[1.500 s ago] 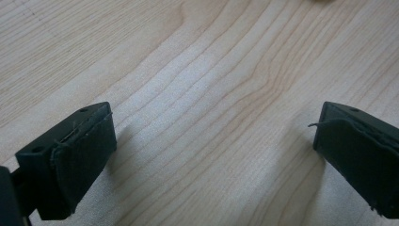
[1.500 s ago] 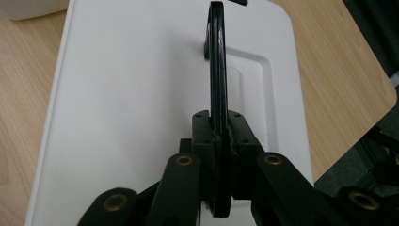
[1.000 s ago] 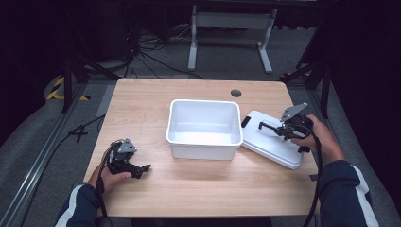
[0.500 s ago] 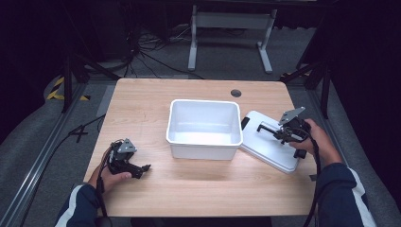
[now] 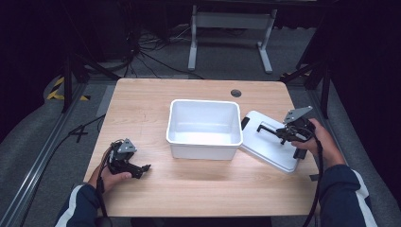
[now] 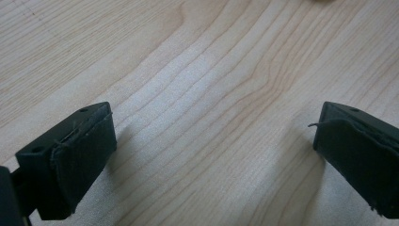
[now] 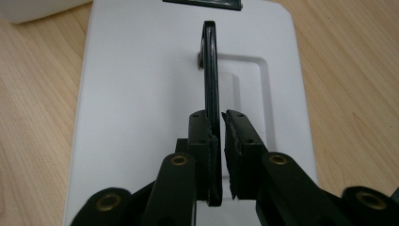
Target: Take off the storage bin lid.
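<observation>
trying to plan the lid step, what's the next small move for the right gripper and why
Probably lift the lid by its handle and carry it toward the bin. The right gripper is shut on the upright black handle, the lid lies flat on the table beside the open bin, and the left gripper rests open, apart.

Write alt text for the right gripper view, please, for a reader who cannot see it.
The right tool has its two black jaws closed on the upright black handle of a white lid. The lid lies flat on a light wooden table.
</observation>
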Available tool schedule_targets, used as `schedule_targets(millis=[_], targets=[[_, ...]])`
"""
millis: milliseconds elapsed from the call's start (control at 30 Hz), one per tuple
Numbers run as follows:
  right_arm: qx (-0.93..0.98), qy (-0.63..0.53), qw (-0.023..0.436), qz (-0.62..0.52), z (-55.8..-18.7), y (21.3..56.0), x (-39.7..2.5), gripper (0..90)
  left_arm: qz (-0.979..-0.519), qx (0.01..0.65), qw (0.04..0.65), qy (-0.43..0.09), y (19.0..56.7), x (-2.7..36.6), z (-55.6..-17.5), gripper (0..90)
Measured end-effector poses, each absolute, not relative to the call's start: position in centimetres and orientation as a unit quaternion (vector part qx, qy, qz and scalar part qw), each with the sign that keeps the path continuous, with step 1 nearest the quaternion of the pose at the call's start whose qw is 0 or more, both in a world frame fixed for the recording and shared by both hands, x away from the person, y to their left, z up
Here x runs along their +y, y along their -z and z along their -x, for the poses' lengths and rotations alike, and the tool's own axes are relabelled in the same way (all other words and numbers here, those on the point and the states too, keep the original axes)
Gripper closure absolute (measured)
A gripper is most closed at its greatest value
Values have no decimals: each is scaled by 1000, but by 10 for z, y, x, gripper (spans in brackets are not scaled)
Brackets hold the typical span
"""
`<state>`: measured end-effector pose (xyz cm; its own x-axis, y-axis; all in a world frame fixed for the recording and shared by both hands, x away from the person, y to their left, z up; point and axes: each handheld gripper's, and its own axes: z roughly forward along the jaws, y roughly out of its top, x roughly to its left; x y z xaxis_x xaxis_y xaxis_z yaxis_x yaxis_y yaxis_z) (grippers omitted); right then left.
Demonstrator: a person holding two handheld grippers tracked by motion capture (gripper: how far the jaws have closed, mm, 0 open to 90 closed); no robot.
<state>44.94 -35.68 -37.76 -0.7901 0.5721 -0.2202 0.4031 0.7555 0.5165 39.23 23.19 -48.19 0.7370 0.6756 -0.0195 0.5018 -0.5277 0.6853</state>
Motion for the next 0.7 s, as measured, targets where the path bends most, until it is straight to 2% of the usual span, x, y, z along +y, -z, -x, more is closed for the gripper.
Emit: schedule_targets(millis=[100, 700], targets=[[917, -228, 191, -267, -447, 375, -358, 804, -865, 340, 347, -125, 482, 232, -392, 2], [889, -284, 225, -280, -422, 361, -365, 653, -864, 341, 348, -126, 482, 232, -392, 3]])
